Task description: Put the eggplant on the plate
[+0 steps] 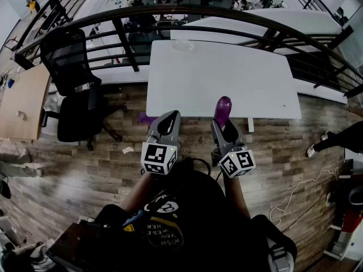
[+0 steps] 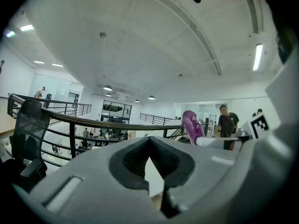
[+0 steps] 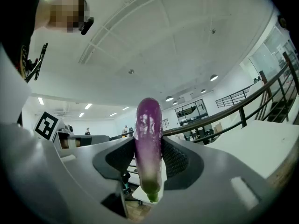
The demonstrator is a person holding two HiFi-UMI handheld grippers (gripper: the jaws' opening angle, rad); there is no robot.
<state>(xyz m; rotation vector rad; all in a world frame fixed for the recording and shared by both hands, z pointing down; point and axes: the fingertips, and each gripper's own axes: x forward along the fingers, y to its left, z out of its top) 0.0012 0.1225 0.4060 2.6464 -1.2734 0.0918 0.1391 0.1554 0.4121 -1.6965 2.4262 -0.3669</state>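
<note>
- While the eggplant (image 3: 148, 139) is pinched upright between the pads of the right claw (image 1: 224, 123), with its green stem end hanging below the pads and most of its purple body standing above them, the carry to the plate is judged to be the step in hand.
- What looks like a clear plate (image 1: 184, 45) is seen at the far edge of the white surface (image 1: 227, 84), in the upper middle of the head view. It lies well apart from the eggplant, which is held just over the near edge, at the centre of that frame.
- The claw would best be moved across the surface toward the top of the frame with a firm grip, since the smooth, tapering skin could slip between the pads.
- Before release, the eggplant should be lowered until it nearly touches the plate and tipped so that it is laid on its side, not dropped on end; a round body may roll off a shallow rim.
- The left claw (image 1: 164, 123) is pressed together on nothing, just left of the right one. It can be held out of the path, or used to steady the plate if it slides.
</note>
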